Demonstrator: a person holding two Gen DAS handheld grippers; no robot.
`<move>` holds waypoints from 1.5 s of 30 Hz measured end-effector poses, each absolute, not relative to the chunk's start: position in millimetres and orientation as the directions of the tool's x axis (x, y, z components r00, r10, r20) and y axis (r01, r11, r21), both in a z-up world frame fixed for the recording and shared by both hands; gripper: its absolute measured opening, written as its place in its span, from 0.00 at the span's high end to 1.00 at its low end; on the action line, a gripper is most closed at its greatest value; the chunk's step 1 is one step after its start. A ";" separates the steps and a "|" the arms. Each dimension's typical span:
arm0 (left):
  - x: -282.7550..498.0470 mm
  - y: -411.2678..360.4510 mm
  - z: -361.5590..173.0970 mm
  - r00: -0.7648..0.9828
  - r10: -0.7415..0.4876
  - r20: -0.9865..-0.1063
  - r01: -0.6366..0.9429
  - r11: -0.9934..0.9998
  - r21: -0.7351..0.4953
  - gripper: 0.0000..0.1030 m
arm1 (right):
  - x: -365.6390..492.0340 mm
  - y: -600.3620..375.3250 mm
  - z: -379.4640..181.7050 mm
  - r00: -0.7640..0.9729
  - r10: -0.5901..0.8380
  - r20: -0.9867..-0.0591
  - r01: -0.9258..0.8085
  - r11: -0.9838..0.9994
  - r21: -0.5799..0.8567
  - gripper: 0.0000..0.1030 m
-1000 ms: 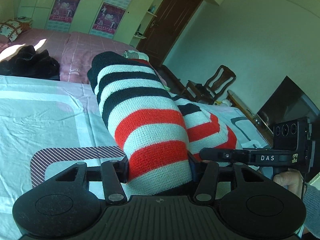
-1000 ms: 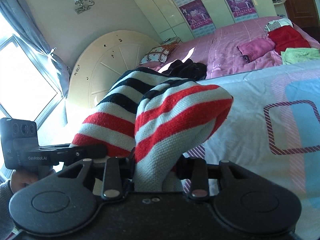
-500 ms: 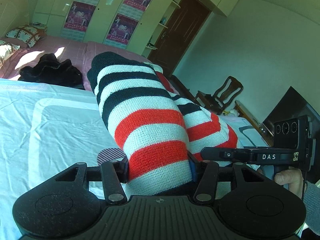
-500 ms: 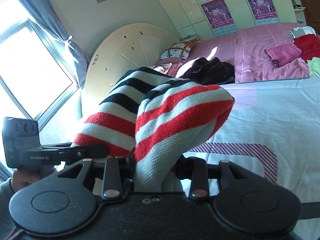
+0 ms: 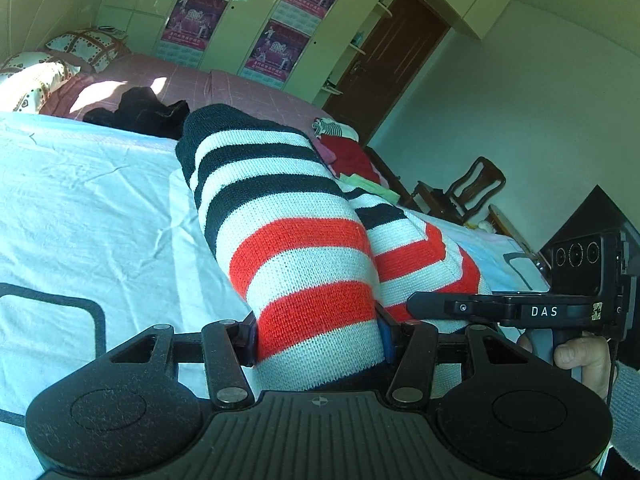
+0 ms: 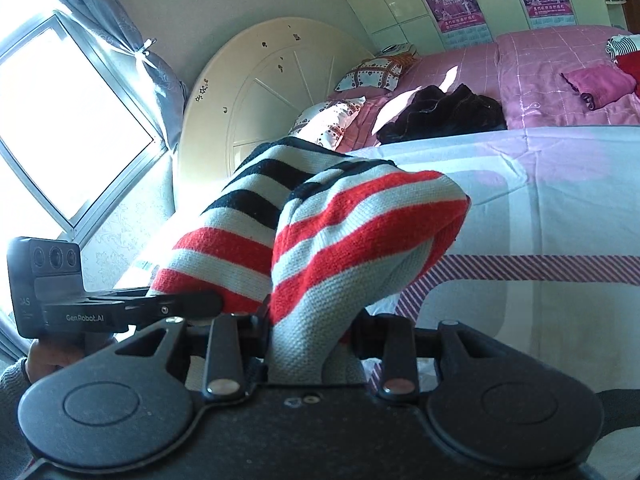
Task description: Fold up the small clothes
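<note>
Left wrist view has my left tongs point(image 5: 318, 336) clenched on the striped knit garment point(image 5: 296, 240), the cloth bunched thick between the two fingers and rising ahead of them in a rounded hump; off to their right I can see the right tongs point(image 5: 432, 304) from the side, reaching into the same cloth, with the hand point(image 5: 580, 360) behind them. In the right wrist view the right tongs point(image 6: 310, 332) are likewise gripping a wad of that garment, and the left tongs point(image 6: 200, 304) show at their left, nose buried in the knit. So the piece hangs lifted between both tongs, above the pale bedsheet point(image 5: 100, 220) that spreads ahead and to the left of my left tongs. I judge the step to be carrying the held edge over to lay a fold, and to do it well I would keep both grips level and evenly apart so the cloth stays taut, lower it flat onto the sheet, and let go only once the edges line up; letting one side sag would skew the crease. The garment is a chunky rib knit in broad bands, black and white at the far end and red and white nearer the tongs, soft and bulky, already doubled on itself. Other clothes lie further ahead on the pink bed point(image 6: 540, 64), well apart.
</note>
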State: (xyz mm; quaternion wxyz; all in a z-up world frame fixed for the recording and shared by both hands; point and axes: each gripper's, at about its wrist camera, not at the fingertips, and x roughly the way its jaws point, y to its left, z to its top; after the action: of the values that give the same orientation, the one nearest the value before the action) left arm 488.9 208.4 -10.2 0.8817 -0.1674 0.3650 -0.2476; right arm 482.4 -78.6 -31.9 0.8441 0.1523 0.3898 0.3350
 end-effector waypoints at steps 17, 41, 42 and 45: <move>494.1 271.4 -92.8 0.582 -0.575 -0.576 0.221 0.793 -0.568 0.35 | 501.4 -33.6 -88.5 0.381 0.700 -0.604 -0.345 0.714 0.609 0.58; 422.5 274.6 -55.7 0.690 -0.396 -0.606 0.165 0.901 -0.400 0.16 | 423.8 -52.5 -38.4 0.489 0.563 -0.667 -0.374 0.825 0.423 0.54; 416.9 271.4 -59.4 0.687 -0.376 -0.622 0.160 0.913 -0.375 0.16 | 416.4 -48.3 -41.2 0.470 0.568 -0.676 -0.393 0.820 0.416 0.56; 407.7 268.1 -81.5 0.655 -0.334 -0.678 0.124 0.932 -0.340 0.16 | 408.9 -39.7 -60.7 0.459 0.490 -0.741 -0.393 0.860 0.325 0.49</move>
State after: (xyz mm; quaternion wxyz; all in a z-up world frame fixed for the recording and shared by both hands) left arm 407.7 268.1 -81.5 0.8999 -0.1326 0.3955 -0.1274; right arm 408.9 -39.7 -60.7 0.8524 0.0536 0.4509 0.2591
